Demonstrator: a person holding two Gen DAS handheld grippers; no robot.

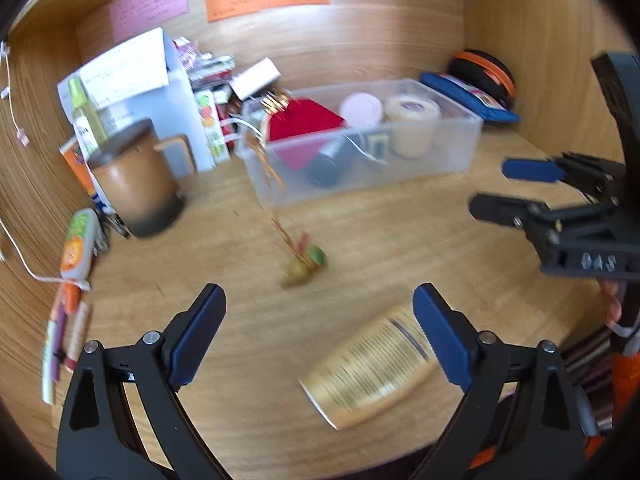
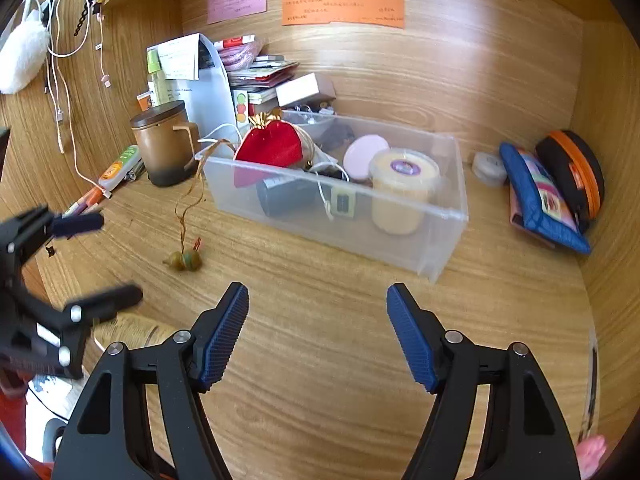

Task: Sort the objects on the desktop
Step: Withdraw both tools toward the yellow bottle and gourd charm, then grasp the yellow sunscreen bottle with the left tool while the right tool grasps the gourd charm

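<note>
the clear plastic bin (image 2: 448,216) sits toward the back of the worktop (image 2: 320,320), its long side open to the front, and it already holds a red pouch (image 2: 272,144), a pale yellow tub (image 2: 400,184), a pink round lid (image 2: 364,156) and a dark cylinder (image 2: 284,196). by the look of it this is the collecting place, so the loose things in front of it are what is left to sort. a gold tube (image 1: 368,368) lies on its side on the bare wood near the front edge, and a small acorn charm (image 2: 184,260) rests on the worktop at the end of a thin cord that trails back over the bin's left corner.

the left gripper (image 1: 320,320) has its fingers spread wide with nothing between them; its right finger overlaps the tube's upper end in the left wrist view, though the blur leaves contact uncertain. the right gripper (image 2: 318,320) has its fingers moderately apart over bare wood, holding nothing.

room is fair in the middle, between bin and front edge. it tightens on the left, where a brown lidded mug (image 2: 168,144) and scattered pens (image 2: 84,204) crowd the side wall, and on the right, where a blue pouch (image 2: 540,204) and a black-and-orange case (image 2: 576,172) lean against the wall. the two grippers are near each other, so a reach for the tube likely needs the right one kept clear.
</note>
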